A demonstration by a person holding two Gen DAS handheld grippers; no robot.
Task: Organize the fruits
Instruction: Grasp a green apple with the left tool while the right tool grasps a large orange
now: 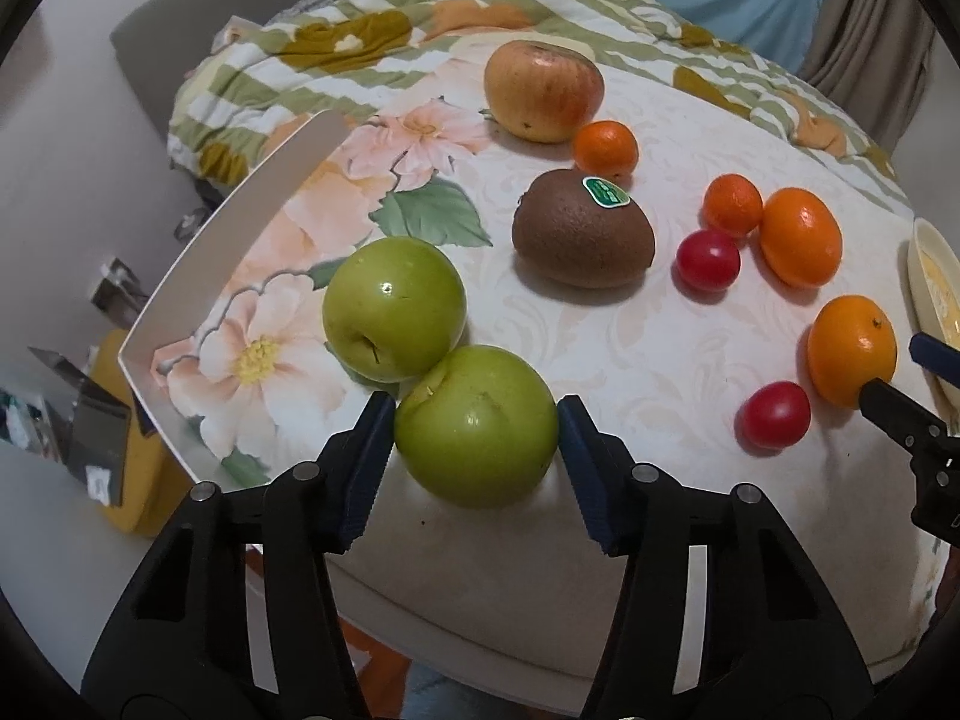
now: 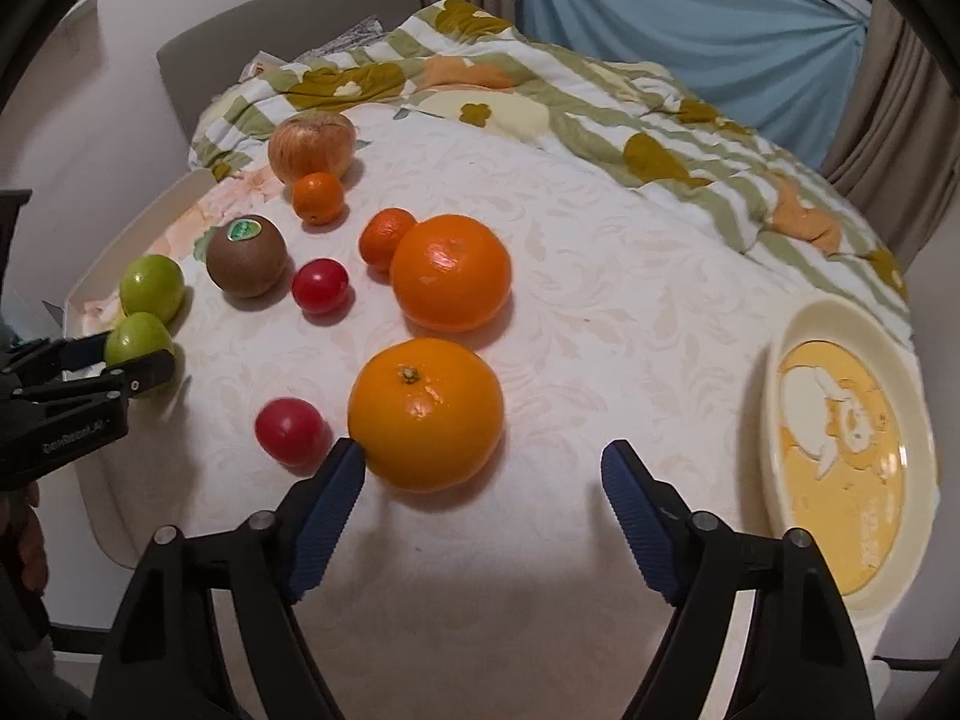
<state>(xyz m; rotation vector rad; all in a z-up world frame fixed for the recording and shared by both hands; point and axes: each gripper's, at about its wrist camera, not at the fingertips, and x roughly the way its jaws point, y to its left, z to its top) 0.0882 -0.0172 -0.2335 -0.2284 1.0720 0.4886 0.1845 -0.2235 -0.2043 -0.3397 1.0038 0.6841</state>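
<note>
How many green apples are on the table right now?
2. One green apple sits between the left gripper fingers; the other green apple touches it, resting on the floral tray. None seems hidden.

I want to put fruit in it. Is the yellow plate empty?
Empty. The yellow plate shows only its cartoon picture; all the fruit lies on the table.

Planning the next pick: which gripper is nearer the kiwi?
Left. The left gripper, jaws around a green apple, sits just before the kiwi; the right gripper is farther, at an orange.
</note>
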